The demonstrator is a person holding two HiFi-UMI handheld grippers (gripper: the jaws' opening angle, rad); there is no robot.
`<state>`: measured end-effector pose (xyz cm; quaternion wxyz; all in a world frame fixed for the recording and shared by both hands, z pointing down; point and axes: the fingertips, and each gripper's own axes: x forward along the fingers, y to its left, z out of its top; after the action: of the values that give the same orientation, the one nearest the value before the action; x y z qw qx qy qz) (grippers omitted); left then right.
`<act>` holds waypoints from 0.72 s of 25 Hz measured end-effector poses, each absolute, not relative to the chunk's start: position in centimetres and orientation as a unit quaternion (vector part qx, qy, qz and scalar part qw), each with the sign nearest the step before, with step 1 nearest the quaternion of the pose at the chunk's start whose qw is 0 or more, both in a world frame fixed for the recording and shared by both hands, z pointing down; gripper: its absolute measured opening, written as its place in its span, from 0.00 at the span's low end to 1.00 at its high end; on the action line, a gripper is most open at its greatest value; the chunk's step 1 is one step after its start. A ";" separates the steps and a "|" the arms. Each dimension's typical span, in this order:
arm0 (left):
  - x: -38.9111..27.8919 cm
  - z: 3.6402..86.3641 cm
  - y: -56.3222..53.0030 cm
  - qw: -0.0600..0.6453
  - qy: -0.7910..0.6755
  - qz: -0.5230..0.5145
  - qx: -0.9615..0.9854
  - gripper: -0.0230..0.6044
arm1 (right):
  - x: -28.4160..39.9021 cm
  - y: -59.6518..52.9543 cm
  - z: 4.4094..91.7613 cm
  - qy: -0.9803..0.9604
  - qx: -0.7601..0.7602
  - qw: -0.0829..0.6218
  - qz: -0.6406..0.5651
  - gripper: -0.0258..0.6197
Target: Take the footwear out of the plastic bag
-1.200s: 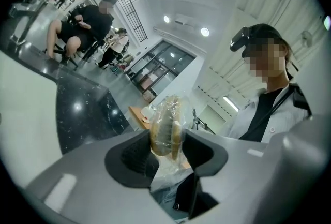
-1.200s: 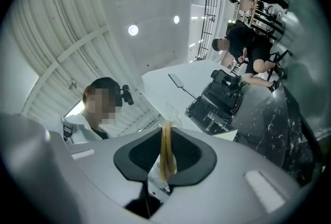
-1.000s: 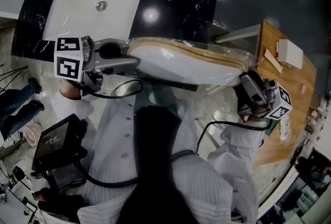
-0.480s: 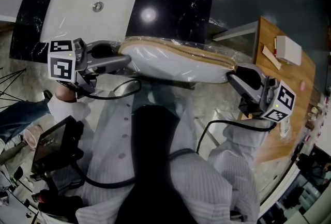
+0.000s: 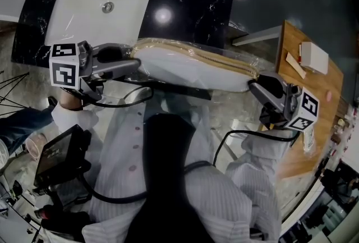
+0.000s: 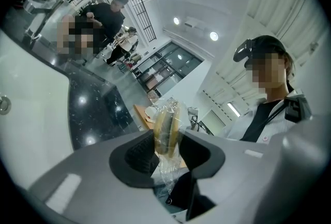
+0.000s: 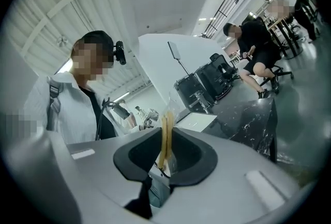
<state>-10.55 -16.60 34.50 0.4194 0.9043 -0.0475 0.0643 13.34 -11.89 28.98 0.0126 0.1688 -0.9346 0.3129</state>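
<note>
A pair of white slippers (image 5: 190, 68) with tan soles lies inside a clear plastic bag (image 5: 242, 63), held level in front of the person's chest. My left gripper (image 5: 137, 63) grips the bag's left end. Its jaws are closing and the pads press on the tan soles (image 6: 168, 124) through the plastic. My right gripper (image 5: 253, 86) holds the right end, jaws also closing. The thin sole edges (image 7: 165, 135) and crumpled plastic are pinched between its pads. In each gripper view, left (image 6: 166, 148) and right (image 7: 165, 158), the package stands on edge between the jaws.
A white sink (image 5: 73, 12) is set in a black marble counter (image 5: 190, 6) beyond the bag. A wooden table (image 5: 291, 90) with a white box (image 5: 314, 56) stands at the right. A black device (image 5: 59, 157) hangs at the person's left side. Other people are in the background.
The left gripper and the bag's left end have shifted slightly left. The right gripper has turned, so its marker cube now sits lower right, and its jaws opened briefly and closed again on the bag's end.
</note>
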 end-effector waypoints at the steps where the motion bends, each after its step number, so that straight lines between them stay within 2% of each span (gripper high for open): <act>1: -10.5 34.4 -16.6 0.419 -0.047 0.064 0.905 0.26 | 13.4 -11.9 29.0 -0.934 0.169 0.010 0.315 0.15; 12: -10.5 32.8 -17.0 0.403 -0.033 0.050 0.913 0.26 | 15.1 -12.1 28.7 -0.926 0.161 -0.037 0.339 0.15; 14: -11.2 32.8 -17.6 0.406 -0.051 0.041 0.912 0.19 | 16.0 -12.2 28.3 -0.924 0.161 -0.061 0.341 0.14; 15: -11.8 32.7 -18.0 0.408 -0.062 0.034 0.910 0.08 | 16.4 -12.2 28.0 -0.923 0.158 -0.073 0.342 0.14; 18: -12.5 32.2 -18.6 0.409 -0.072 0.019 0.910 0.05 | 16.5 -12.6 27.3 -0.926 0.155 -0.081 0.335 0.14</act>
<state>-12.47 -18.64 32.20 0.4091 0.9095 -0.0715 0.0187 16.48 -12.57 27.34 -0.0806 0.1548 -0.9260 0.3349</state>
